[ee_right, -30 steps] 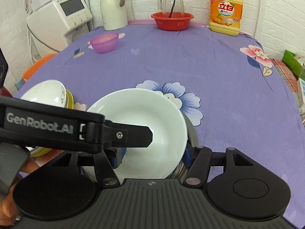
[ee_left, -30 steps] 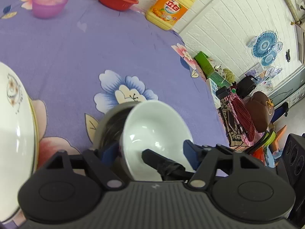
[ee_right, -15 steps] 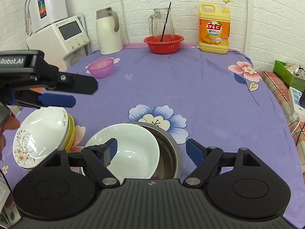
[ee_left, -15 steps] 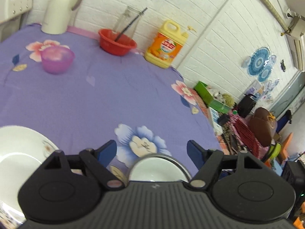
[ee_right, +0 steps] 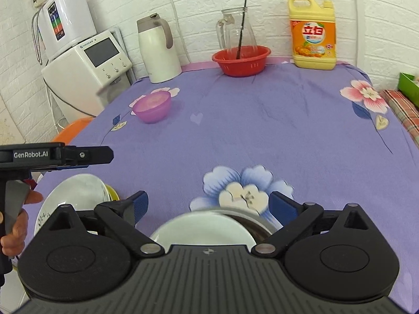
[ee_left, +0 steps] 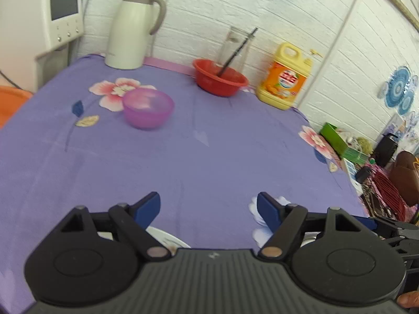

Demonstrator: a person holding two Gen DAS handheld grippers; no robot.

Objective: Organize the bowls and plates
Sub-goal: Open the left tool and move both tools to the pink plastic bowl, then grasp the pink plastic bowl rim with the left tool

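Observation:
A plain white bowl (ee_right: pixel 207 229) sits inside a steel bowl (ee_right: pixel 258 223) at the near table edge, just below my open, empty right gripper (ee_right: pixel 208 206). A patterned white bowl (ee_right: pixel 74 195) rests on a yellow one (ee_right: pixel 112 193) at the near left; its rim shows in the left wrist view (ee_left: pixel 167 238). My left gripper (ee_left: pixel 208 206) is open and empty, raised above the cloth; it also shows in the right wrist view (ee_right: pixel 86 157) above the patterned bowl. A small purple bowl (ee_left: pixel 148 107) stands further back on the left and also shows in the right wrist view (ee_right: pixel 153 106).
At the back edge stand a white thermos jug (ee_right: pixel 158 48), a red basin (ee_right: pixel 241 59) holding a glass pitcher (ee_right: pixel 234 36), and a yellow detergent bottle (ee_right: pixel 313 34). White appliances (ee_right: pixel 86 62) stand left of the table. The purple floral cloth (ee_right: pixel 262 120) covers the table.
Both grippers let go of the white bowl, which now sits in the steel bowl. Both have lifted and pulled back; the left one moved left, over the patterned bowl.

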